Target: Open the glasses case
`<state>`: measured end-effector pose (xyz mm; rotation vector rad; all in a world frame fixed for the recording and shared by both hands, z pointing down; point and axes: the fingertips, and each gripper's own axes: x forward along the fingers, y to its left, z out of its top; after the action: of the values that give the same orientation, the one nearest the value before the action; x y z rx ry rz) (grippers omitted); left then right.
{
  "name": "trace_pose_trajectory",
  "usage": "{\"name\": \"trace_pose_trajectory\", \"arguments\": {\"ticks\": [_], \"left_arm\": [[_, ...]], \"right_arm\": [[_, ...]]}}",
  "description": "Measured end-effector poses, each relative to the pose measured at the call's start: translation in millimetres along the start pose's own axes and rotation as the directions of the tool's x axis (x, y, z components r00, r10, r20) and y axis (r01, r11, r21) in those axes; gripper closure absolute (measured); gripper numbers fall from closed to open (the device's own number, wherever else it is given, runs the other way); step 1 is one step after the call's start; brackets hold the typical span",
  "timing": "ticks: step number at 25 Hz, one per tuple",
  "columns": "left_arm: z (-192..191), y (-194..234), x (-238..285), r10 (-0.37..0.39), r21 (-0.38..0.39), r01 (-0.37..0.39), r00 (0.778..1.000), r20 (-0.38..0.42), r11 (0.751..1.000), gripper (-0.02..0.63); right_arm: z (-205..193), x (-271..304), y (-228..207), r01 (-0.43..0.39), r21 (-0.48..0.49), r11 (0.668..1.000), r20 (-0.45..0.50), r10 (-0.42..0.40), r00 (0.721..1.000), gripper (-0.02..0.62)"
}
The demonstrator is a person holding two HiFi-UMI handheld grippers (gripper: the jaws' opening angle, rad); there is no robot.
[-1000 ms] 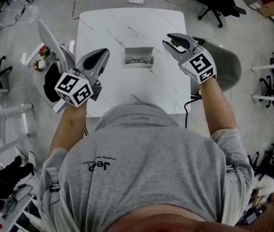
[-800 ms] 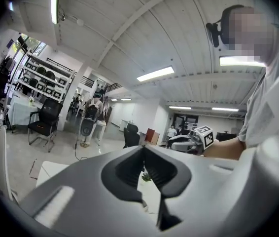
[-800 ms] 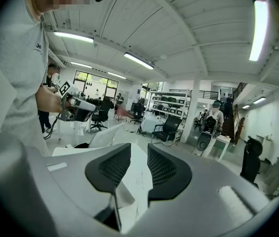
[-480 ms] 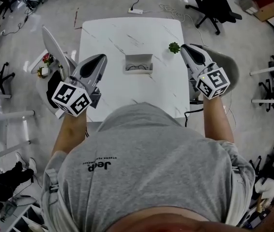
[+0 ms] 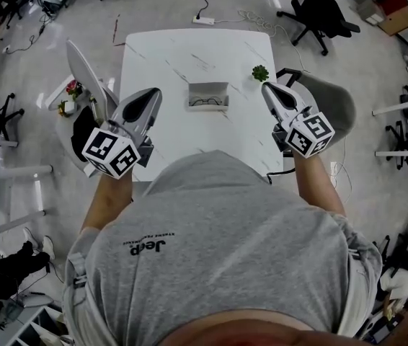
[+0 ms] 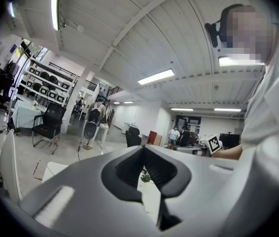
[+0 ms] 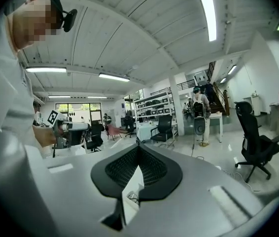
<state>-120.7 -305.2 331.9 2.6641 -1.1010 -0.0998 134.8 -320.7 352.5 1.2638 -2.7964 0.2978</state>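
So the glasses case (image 5: 208, 96) sits around the middle of the white marble table (image 5: 182, 52), and it looks already open to me, with the glasses (image 5: 205, 101) lying inside. The left gripper (image 5: 151, 92) hangs at its 9 o'clock and the right gripper (image 5: 267, 87) at 3 o'clock. Both are apart from it, jaws pinched together on nothing. There's a little potted plant (image 5: 260, 72) at the case's 2 o'clock. My read: the opening step's done, so the next move only calls for staying clear and not bumping the case.
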Motion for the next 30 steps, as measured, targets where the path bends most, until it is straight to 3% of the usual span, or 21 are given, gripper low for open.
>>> {"name": "trace_pose_trajectory", "arguments": {"ticks": [30], "left_arm": [[-3.0, 1.8, -6.9, 0.014, -0.017, -0.014, 1.000, 0.000, 1.000, 0.548]], "right_arm": [[15.3, 4.8, -0.4, -0.012, -0.040, 0.999, 0.014, 0.012, 1.000, 0.594]]}}
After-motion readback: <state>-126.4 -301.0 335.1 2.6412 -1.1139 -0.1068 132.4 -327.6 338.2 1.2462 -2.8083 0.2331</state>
